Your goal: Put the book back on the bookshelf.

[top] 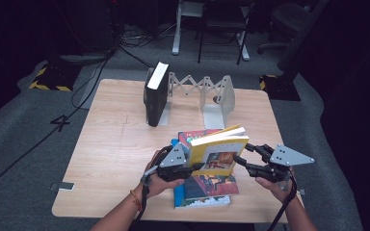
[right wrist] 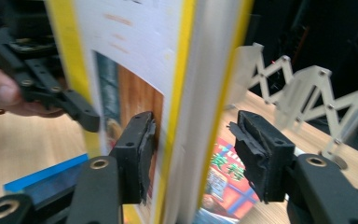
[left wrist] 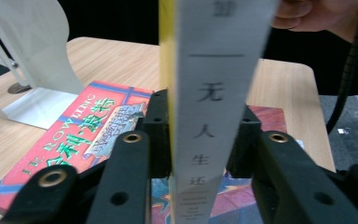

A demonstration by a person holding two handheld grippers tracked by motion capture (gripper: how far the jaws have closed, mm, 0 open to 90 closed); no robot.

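A yellow book (top: 217, 151) stands on edge, raised above a stack of books (top: 207, 185) near the table's front edge. My left gripper (top: 192, 168) is shut on its spine end. In the left gripper view both jaws press the grey spine (left wrist: 214, 93), with the left gripper (left wrist: 200, 135) around it. My right gripper (top: 243, 154) straddles the opposite page edge. In the right gripper view the right gripper (right wrist: 193, 149) is open. One pad sits close to the yellow book's cover (right wrist: 135, 56) and the other stands apart from it. A red book (left wrist: 74, 140) tops the stack.
At the back of the wooden table (top: 115, 154) a folding metal book rack (top: 212, 94) stands, with a thick black book (top: 155, 94) upright at its left end. Cables run over the grey floor at the left. Chair and desk legs stand behind the table.
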